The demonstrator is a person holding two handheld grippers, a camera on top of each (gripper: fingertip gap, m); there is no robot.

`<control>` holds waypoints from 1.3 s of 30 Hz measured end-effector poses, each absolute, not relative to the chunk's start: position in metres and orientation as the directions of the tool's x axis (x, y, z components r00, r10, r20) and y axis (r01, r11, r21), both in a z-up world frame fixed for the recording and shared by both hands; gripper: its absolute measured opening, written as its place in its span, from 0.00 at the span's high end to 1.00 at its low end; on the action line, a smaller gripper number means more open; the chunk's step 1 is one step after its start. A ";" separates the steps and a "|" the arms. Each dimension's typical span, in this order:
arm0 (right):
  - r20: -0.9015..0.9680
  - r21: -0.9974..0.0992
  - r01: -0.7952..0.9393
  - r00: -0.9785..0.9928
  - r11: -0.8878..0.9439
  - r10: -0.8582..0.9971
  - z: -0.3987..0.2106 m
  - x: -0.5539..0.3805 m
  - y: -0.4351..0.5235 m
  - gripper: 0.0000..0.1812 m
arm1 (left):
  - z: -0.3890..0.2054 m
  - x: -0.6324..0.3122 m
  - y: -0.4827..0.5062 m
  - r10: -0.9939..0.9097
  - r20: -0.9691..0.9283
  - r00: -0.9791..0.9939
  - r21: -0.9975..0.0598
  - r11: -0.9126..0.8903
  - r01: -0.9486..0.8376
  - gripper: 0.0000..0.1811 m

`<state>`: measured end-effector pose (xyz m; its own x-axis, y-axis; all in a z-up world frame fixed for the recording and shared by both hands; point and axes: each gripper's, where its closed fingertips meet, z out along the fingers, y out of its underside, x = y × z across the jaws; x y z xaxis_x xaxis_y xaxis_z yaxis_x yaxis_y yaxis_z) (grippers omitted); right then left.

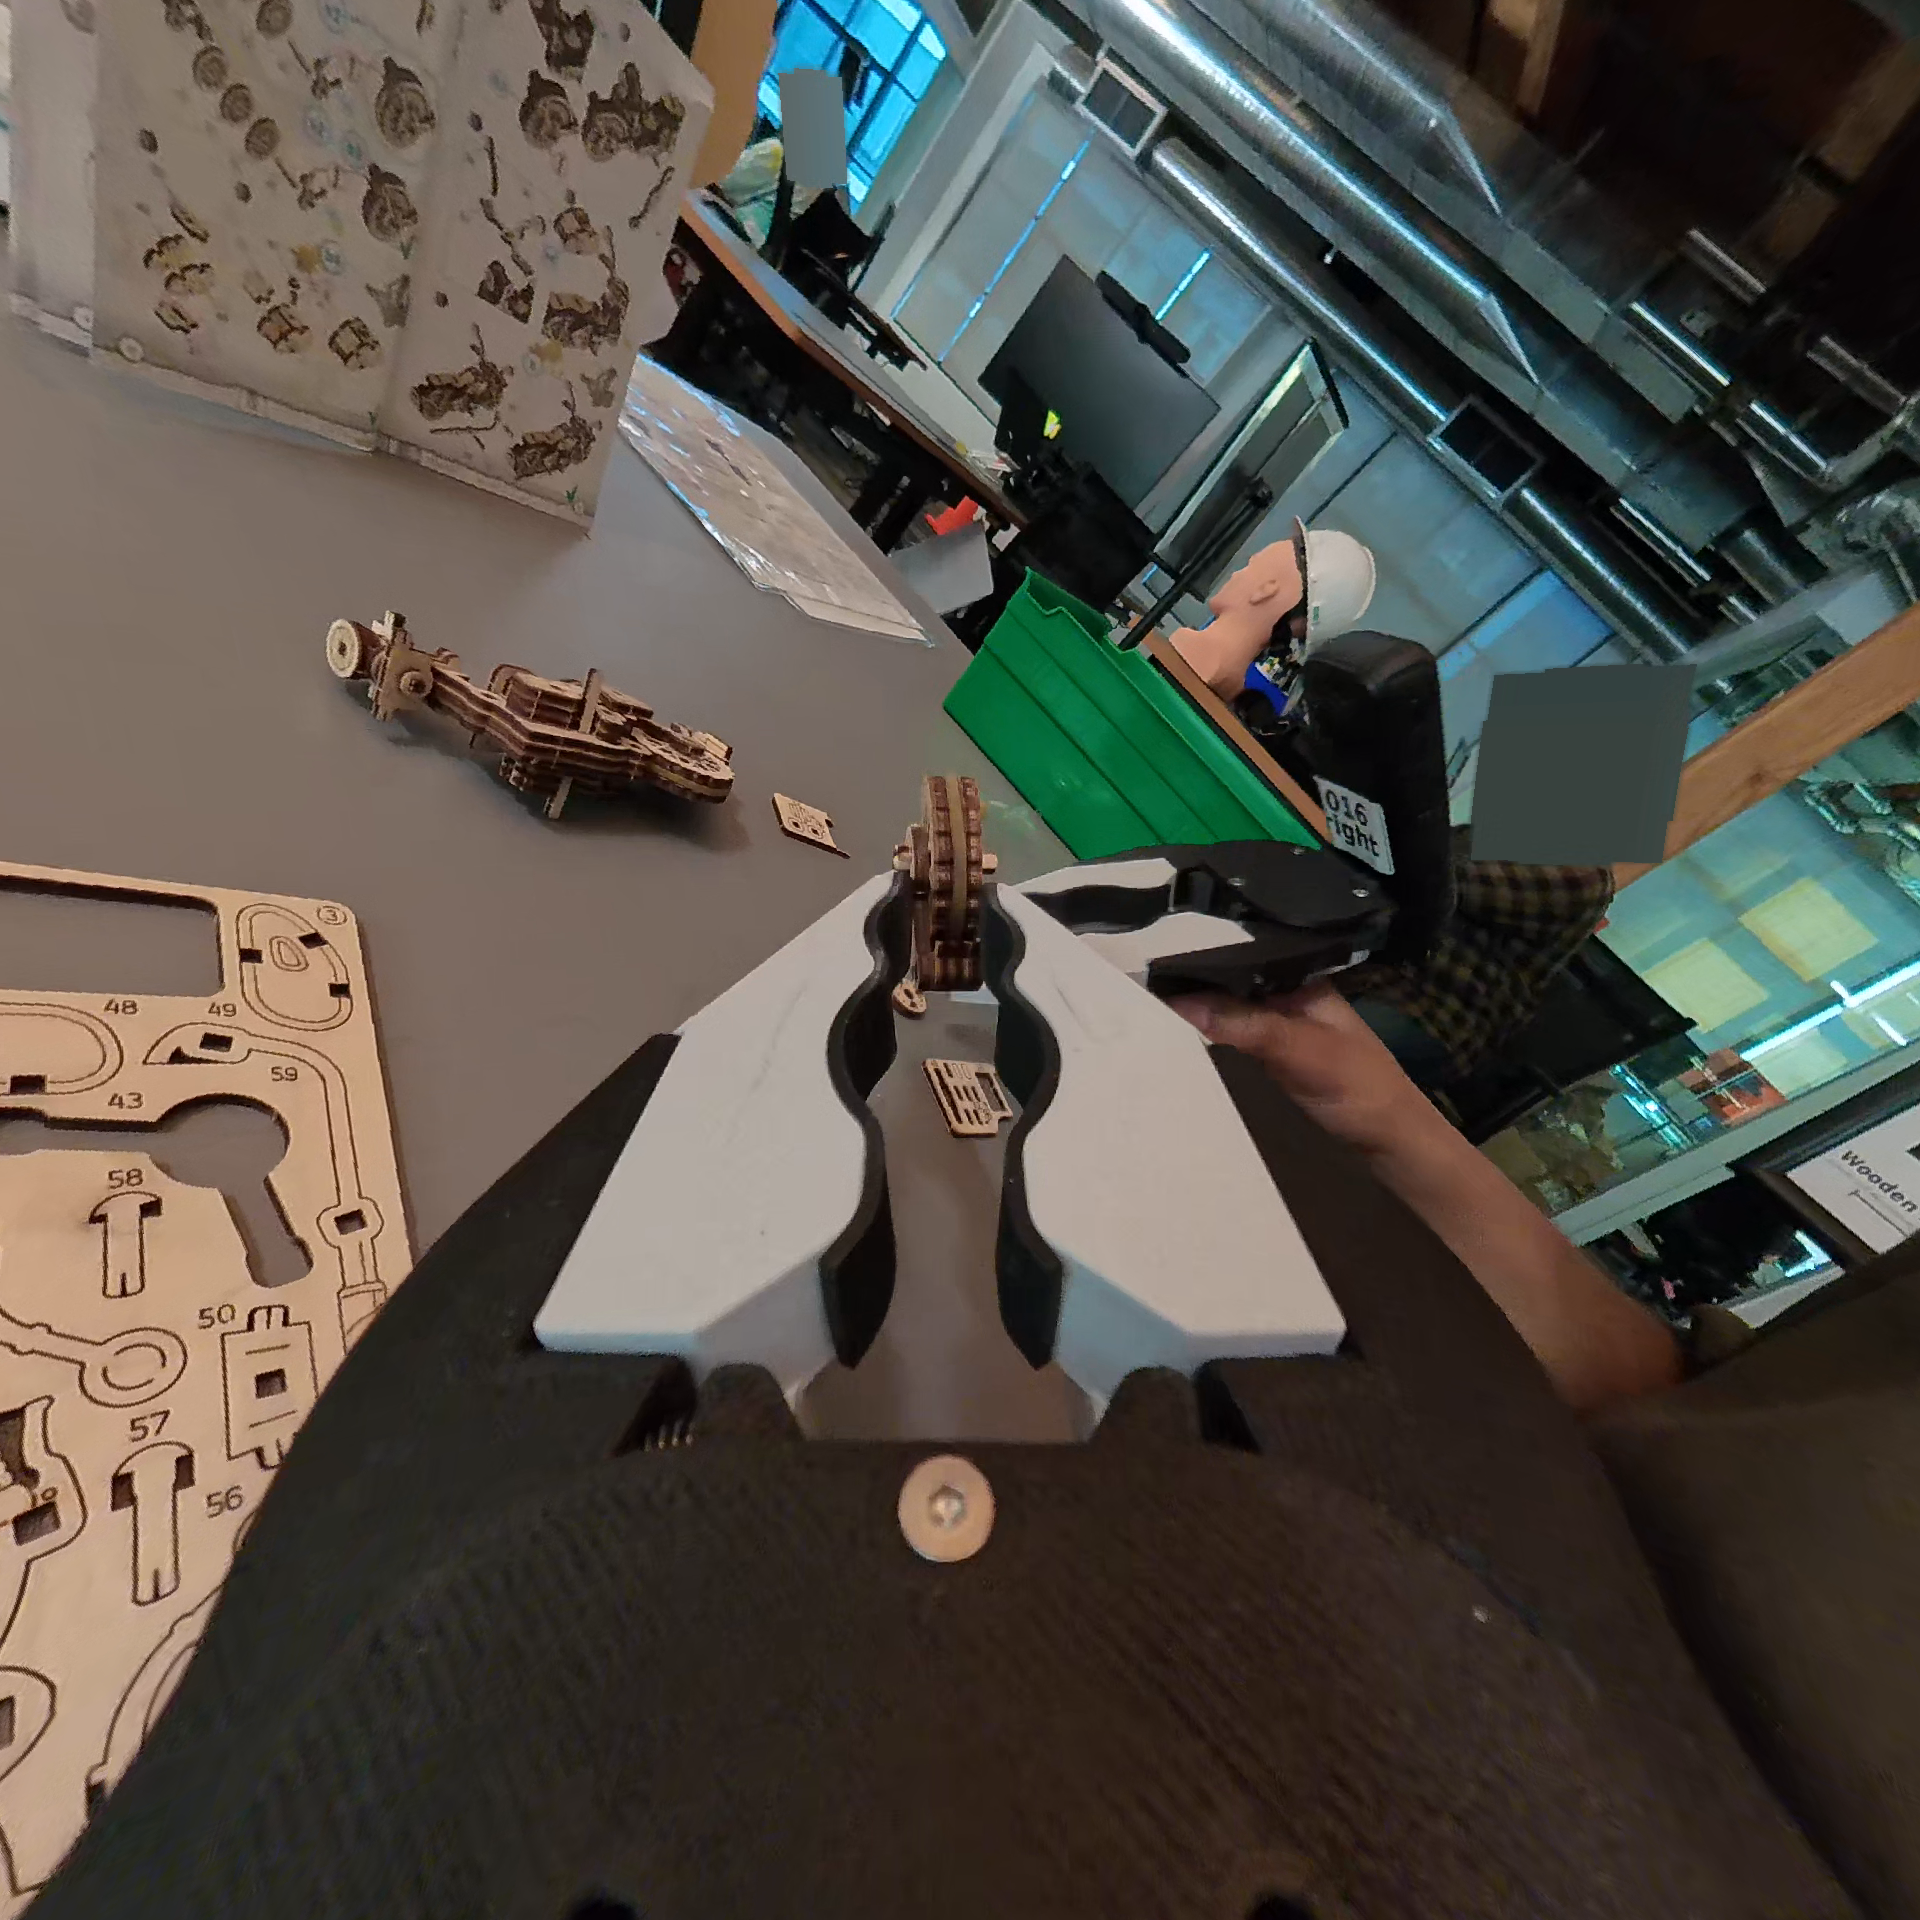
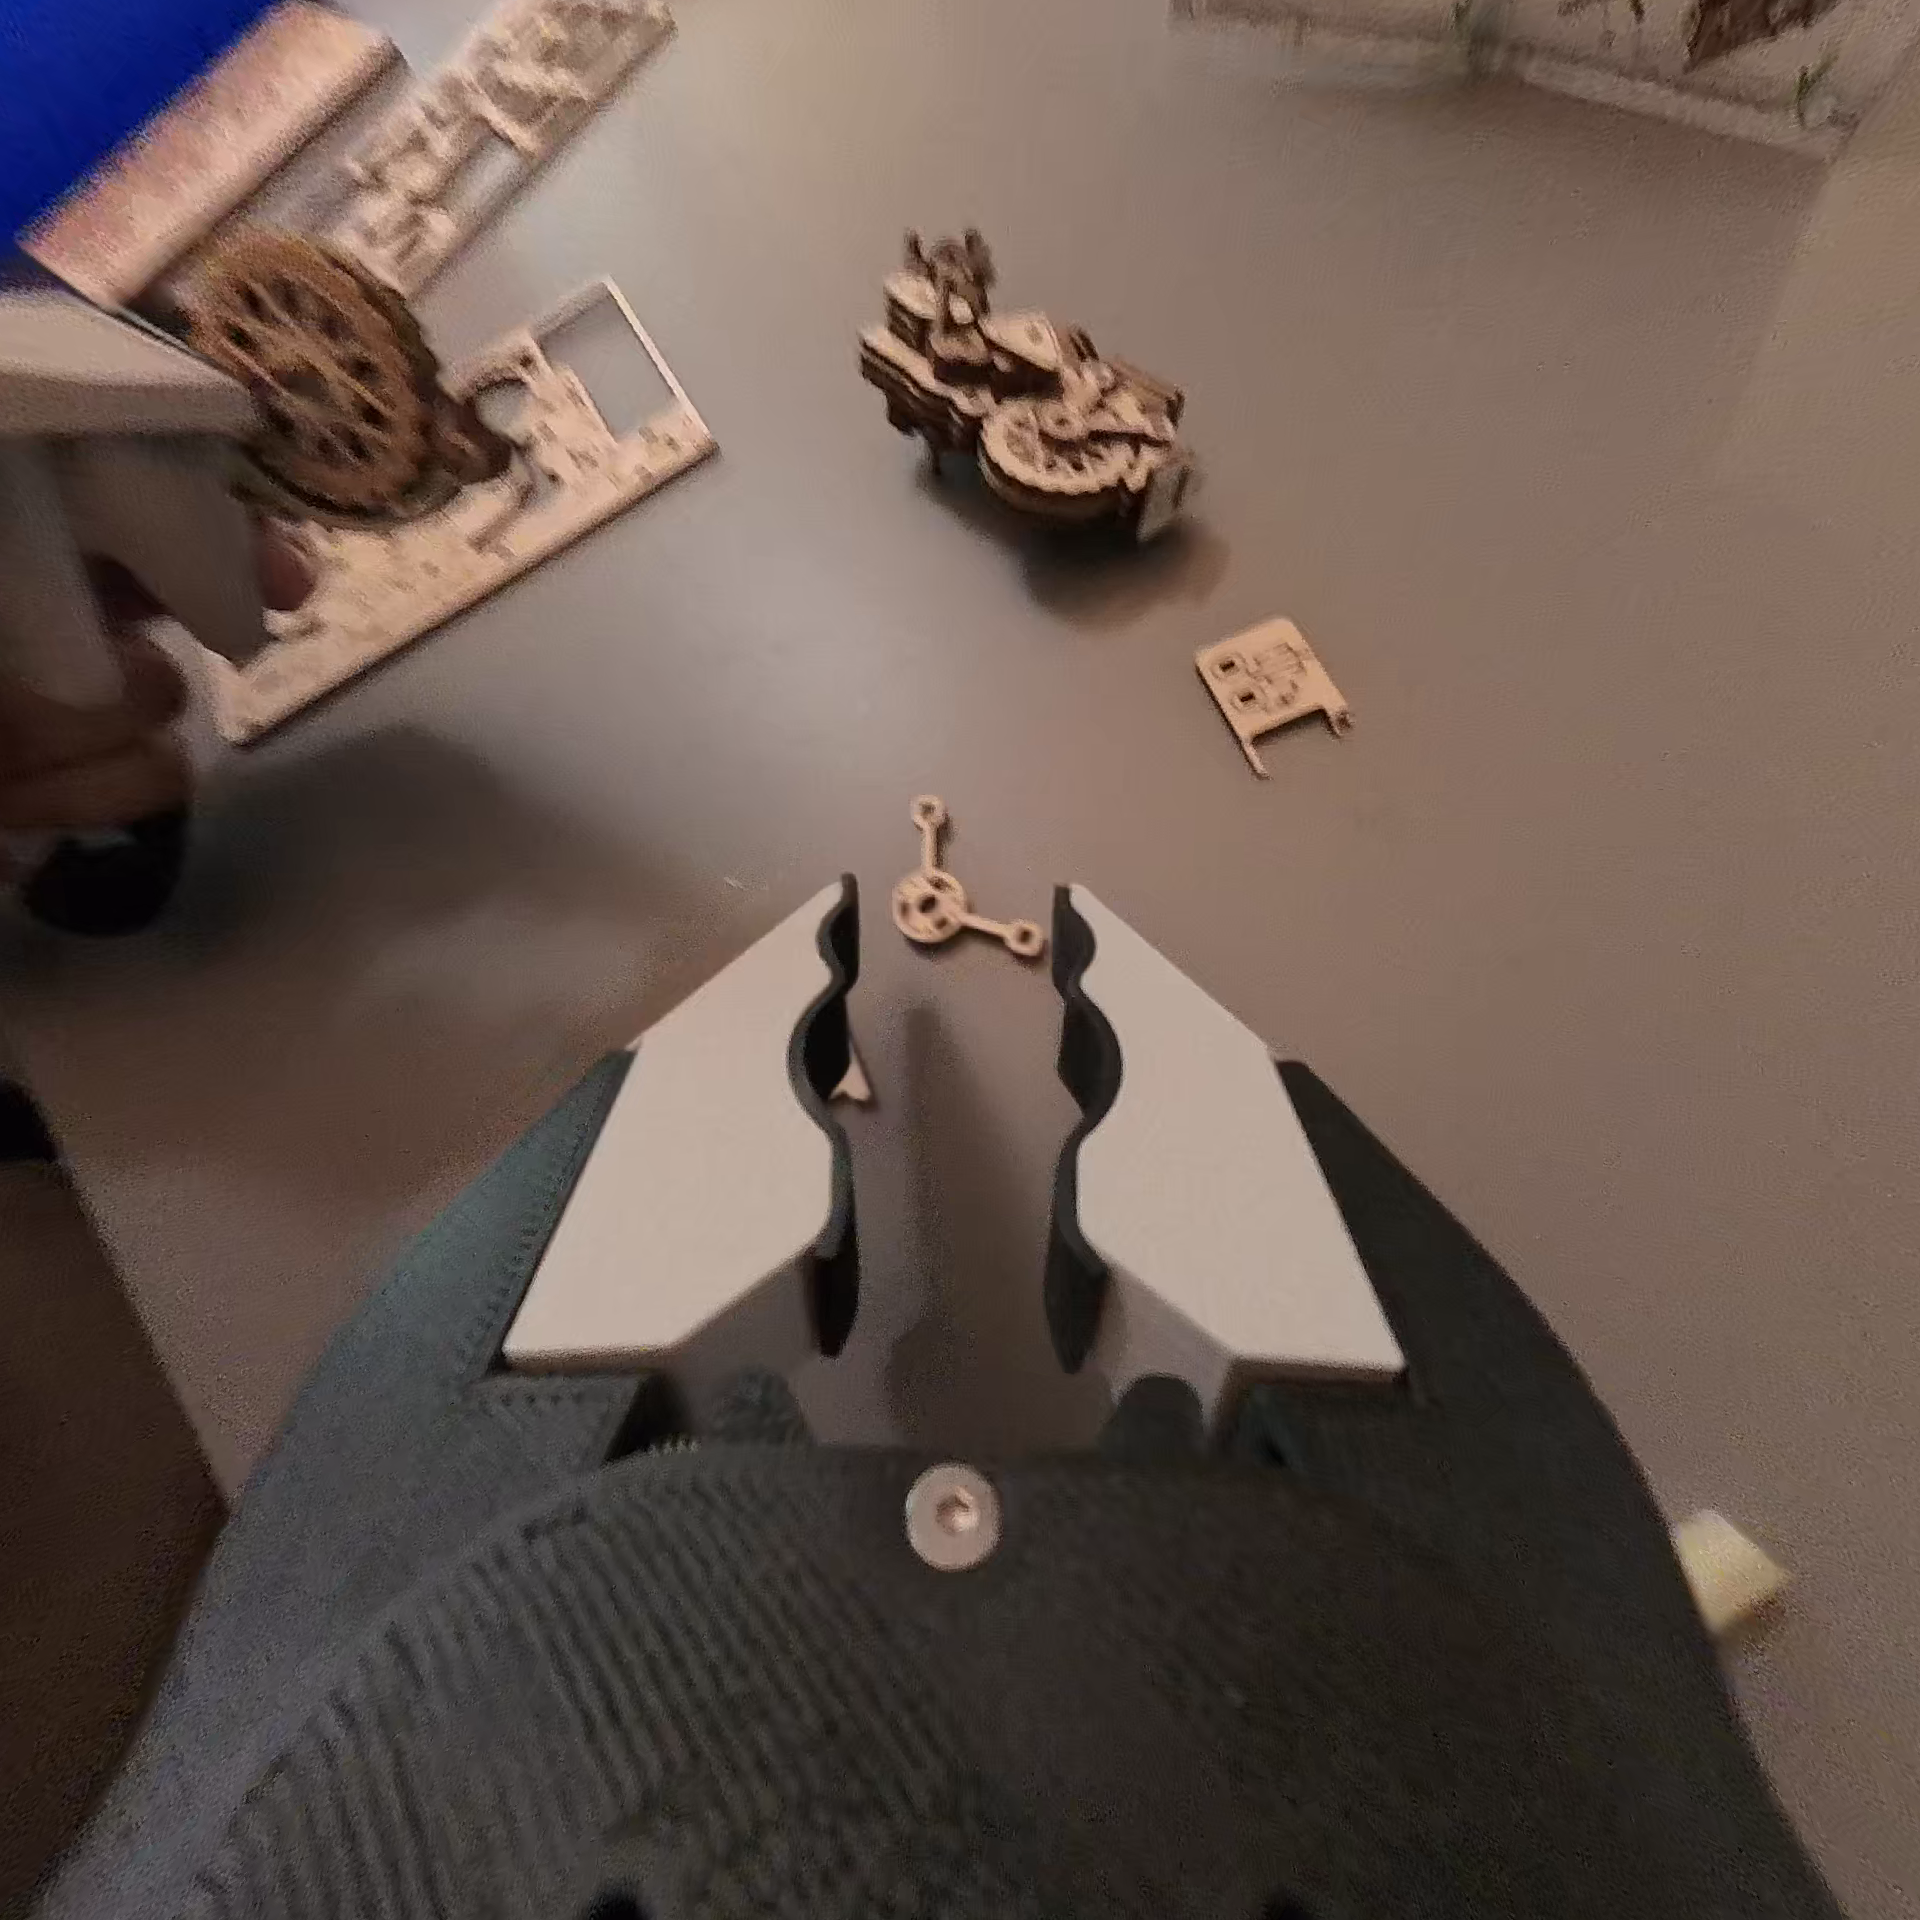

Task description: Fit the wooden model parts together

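My left gripper [image 1: 943, 914] is shut on a layered wooden wheel [image 1: 948, 883], held edge-on above the grey table; the wheel also shows in the right wrist view [image 2: 322, 379] at upper left. My right gripper [image 2: 954, 920] is open and empty, low over the table, with a small three-armed wooden piece [image 2: 940, 899] lying just beyond its tips. The part-built wooden model [image 2: 1023, 405] lies farther on and also shows in the left wrist view [image 1: 540, 717]. A small flat slotted plate [image 2: 1270, 675] lies right of it. The right gripper also shows in the left wrist view [image 1: 1081, 925].
A laser-cut wooden parts sheet [image 1: 156, 1195] lies at left, also seen in the right wrist view [image 2: 499, 520]. An instruction sheet [image 1: 364, 208] stands at the back. Another small wooden plate [image 1: 966, 1096] lies under my left gripper. A green bin [image 1: 1101, 727] sits past the table edge. Some 12 centimetres of space lies between my two pairs of fingers. The small flat slotted plate [image 2: 1270, 675] sits 7 centimetres or so from the ends of my right fingers. Look for it in the left wrist view [image 1: 803, 817] too.
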<state>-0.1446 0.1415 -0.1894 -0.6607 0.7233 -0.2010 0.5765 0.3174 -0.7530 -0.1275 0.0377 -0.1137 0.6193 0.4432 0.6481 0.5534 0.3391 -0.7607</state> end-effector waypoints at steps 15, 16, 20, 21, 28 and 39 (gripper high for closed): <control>-0.211 -0.824 0.480 -0.753 0.302 0.623 -0.169 -0.135 0.124 0.88 | -0.118 -0.125 0.043 0.439 0.650 0.620 -0.758 0.313 0.572 0.95; -0.204 -0.807 0.494 -0.746 0.323 0.634 -0.175 -0.135 0.127 0.89 | -0.119 -0.124 0.043 0.437 0.651 0.621 -0.757 0.312 0.575 0.94; -0.290 -0.748 0.572 -0.737 0.336 0.611 -0.191 -0.125 0.115 0.88 | -0.119 -0.123 0.045 0.435 0.650 0.623 -0.757 0.308 0.576 0.94; -0.296 -0.738 0.580 -0.736 0.344 0.609 -0.194 -0.123 0.112 0.88 | -0.118 -0.123 0.045 0.437 0.648 0.624 -0.759 0.307 0.573 0.94; -0.464 -0.740 0.606 -0.774 0.293 0.430 -0.177 -0.090 0.072 0.86 | -0.119 -0.123 0.045 0.445 0.641 0.625 -0.765 0.303 0.569 0.95; -0.018 -0.763 0.443 -0.743 0.471 0.669 -0.190 -0.125 0.103 0.83 | -0.119 -0.122 0.045 0.442 0.643 0.626 -0.764 0.302 0.571 0.94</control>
<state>-0.1251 0.1031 -0.1901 -0.7433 0.6688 -0.0184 0.4426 0.4709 -0.7632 -0.1222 0.0453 -0.1193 0.6260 0.4416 0.6427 0.5708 0.3020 -0.7636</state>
